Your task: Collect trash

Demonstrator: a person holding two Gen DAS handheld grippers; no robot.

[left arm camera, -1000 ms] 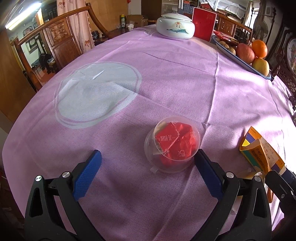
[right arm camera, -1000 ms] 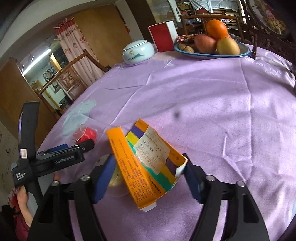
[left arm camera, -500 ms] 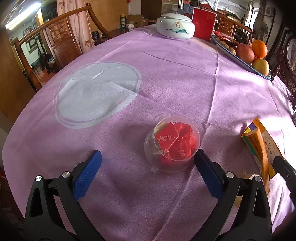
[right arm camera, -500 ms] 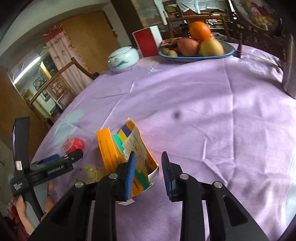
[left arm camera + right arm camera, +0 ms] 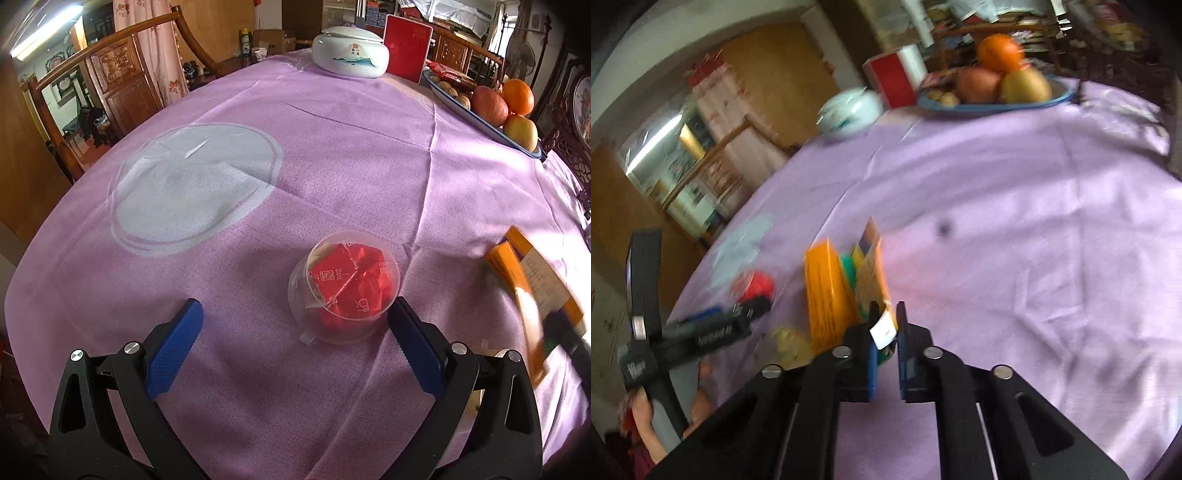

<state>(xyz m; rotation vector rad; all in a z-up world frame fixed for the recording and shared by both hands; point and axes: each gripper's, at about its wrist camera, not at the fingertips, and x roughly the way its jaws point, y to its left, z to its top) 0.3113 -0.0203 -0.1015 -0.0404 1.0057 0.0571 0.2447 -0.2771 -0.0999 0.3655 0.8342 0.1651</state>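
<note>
A clear plastic cup [image 5: 343, 291] with a crumpled red wrapper [image 5: 351, 280] inside lies on the purple tablecloth [image 5: 332, 155], just in front of my open left gripper [image 5: 295, 332], nearer its right finger. My right gripper [image 5: 886, 325] is shut on a flattened orange carton [image 5: 831, 291] with a paper slip, lifted off the cloth. The carton [image 5: 528, 291] shows blurred at the right of the left wrist view. The cup [image 5: 757, 286] also shows small in the right wrist view.
A white lidded ceramic bowl [image 5: 351, 55], a red box [image 5: 406, 48] and a blue tray [image 5: 476, 118] of fruit stand at the far edge. A pale round patch [image 5: 192, 192] marks the cloth at left. A carved wooden chair [image 5: 110, 81] stands behind. A yellowish small thing [image 5: 790, 343] lies near the carton.
My right gripper closed from wide open onto the orange carton and has lifted and turned it edge-on. My left gripper and the cup have stayed still.
</note>
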